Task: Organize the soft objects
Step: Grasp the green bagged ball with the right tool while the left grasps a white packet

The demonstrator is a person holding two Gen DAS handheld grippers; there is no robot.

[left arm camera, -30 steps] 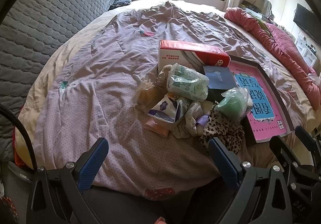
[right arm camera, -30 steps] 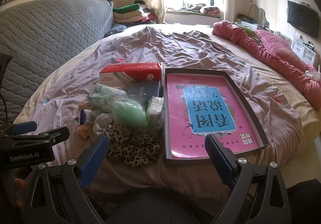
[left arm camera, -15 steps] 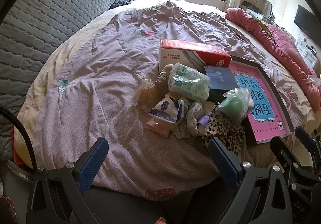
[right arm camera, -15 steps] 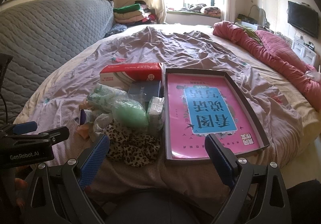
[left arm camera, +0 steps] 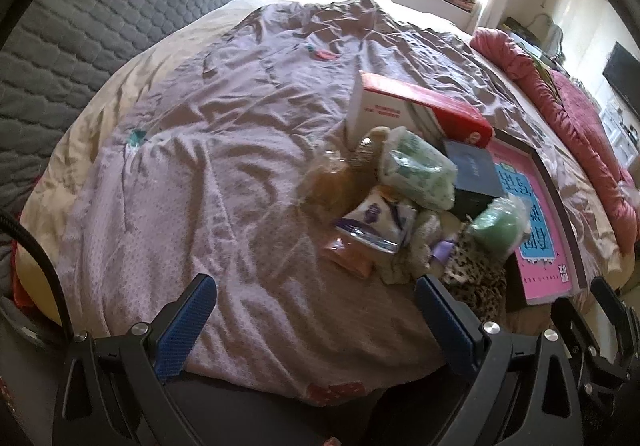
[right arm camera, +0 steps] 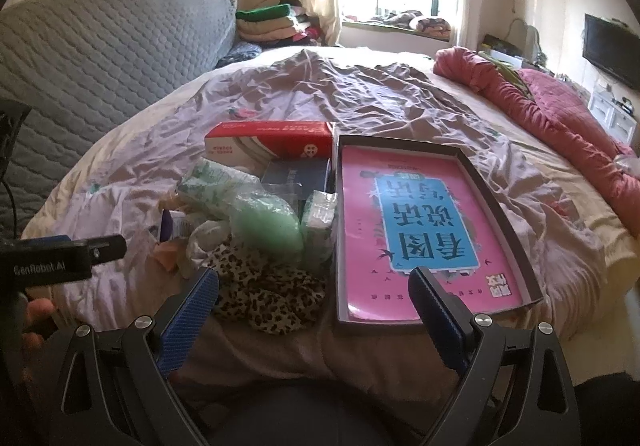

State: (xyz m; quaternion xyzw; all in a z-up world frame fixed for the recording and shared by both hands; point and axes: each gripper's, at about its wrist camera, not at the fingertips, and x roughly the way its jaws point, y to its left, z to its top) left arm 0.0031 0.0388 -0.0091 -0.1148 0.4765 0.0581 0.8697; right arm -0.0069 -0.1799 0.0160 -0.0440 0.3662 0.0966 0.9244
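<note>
Leopard-print cloth (right arm camera: 264,296) lies nearest the wide-apart, empty right gripper (right arm camera: 314,300), so pinch a thick fold, lifting clear of the tray (right arm camera: 496,190)

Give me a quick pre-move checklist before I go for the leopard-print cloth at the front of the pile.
1. Left gripper open and empty: ok.
2. Right gripper open and empty: ok.
3. Leopard-print cloth reachable: ok; it lies at the pile's near edge, just ahead of the right gripper.
4. Cloth free of other items: not ok; the green bagged bundle sits at its far edge and seems to overlap it.
5. Dark tray ready to receive: cannot tell; the pink book covers its floor.
6. Grippers clear of each other: ok; the left one shows well off to the side in the right wrist view.
</note>
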